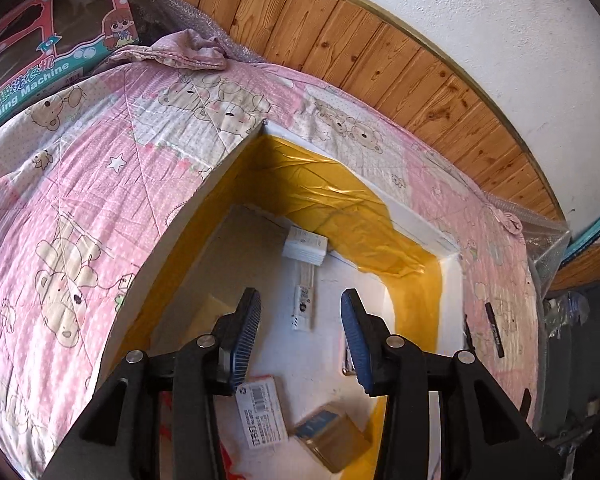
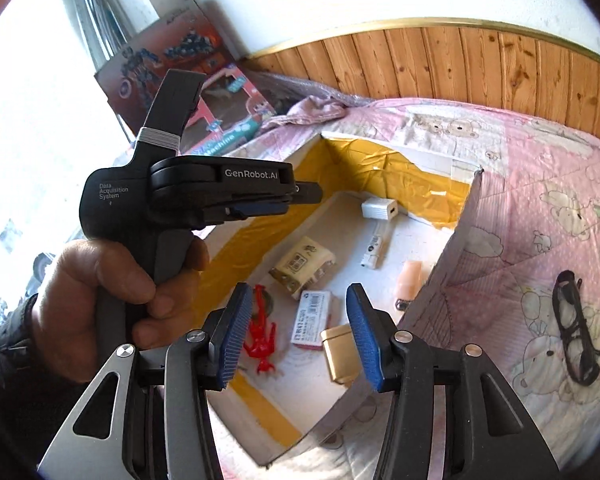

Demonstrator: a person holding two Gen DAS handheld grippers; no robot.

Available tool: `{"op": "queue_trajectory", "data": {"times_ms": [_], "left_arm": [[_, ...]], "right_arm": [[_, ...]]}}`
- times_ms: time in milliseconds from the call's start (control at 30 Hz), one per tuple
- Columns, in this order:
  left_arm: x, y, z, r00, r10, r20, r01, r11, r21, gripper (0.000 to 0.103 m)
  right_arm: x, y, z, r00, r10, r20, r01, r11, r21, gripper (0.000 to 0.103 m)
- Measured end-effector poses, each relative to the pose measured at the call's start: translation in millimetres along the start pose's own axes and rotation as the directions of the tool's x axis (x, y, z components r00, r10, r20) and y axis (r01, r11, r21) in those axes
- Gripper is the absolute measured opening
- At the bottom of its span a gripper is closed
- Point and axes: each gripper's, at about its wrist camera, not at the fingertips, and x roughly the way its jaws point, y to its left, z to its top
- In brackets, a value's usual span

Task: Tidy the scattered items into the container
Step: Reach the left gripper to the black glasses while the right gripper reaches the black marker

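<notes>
One white foam box point(image 2: 440, 264) (yellow tape inside) holds scattered items.

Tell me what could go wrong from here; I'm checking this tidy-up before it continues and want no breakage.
1. The black glasses lie outside the box on the soft pink quilt; a pinch from the open right gripper may bend the thin frame.
2. Dropped in, they could land hard on the gold case or red figure.
3. The left gripper hangs over the box and could collide with the right one.
</notes>
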Motion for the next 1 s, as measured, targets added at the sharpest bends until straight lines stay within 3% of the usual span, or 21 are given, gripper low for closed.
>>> {"op": "queue_trajectory", "data": {"times_ms": [100, 300, 467, 633, 733, 1000], "left_arm": [[-28, -18, -30, 0.999, -0.010, 0.048, 0.007, 0.999, 0.046, 0.044], [-63, -61, -95, 0.992, 0.038, 0.116, -0.055, 0.987, 0.151, 0.044], [-74, -98, -143, 0.996, 0.010, 0.086, -0.030, 0.972, 0.231, 0.044], [-60, -137, -170, 1.000, -0.024, 0.012, 0.020, 0.963, 0.269, 0.044], [-43, -161, -175, 0.999, -0.040, -0.037, 0.048, 0.961, 0.272, 0.049], [28, -225, -168, 0.989, -0.055, -0.134, 0.089, 0.962, 0.259, 0.055]], "right_arm": [[-20, -1, -28, 1.000, 0.017, 0.008, -0.017, 1.000, 0.020, 0.052], [-57, -21, -76, 1.000, 0.027, 0.011, -0.028, 0.994, 0.103, 0.052], [-92, -53, -101, 0.998, -0.012, 0.056, 0.001, 0.981, 0.195, 0.052], [-120, -94, -118, 0.994, -0.081, 0.071, 0.056, 0.952, 0.302, 0.052], [-136, -121, -120, 0.988, -0.141, 0.067, 0.110, 0.934, 0.340, 0.052], [-161, -196, -103, 0.958, -0.286, 0.010, 0.269, 0.910, 0.316, 0.052]]}}
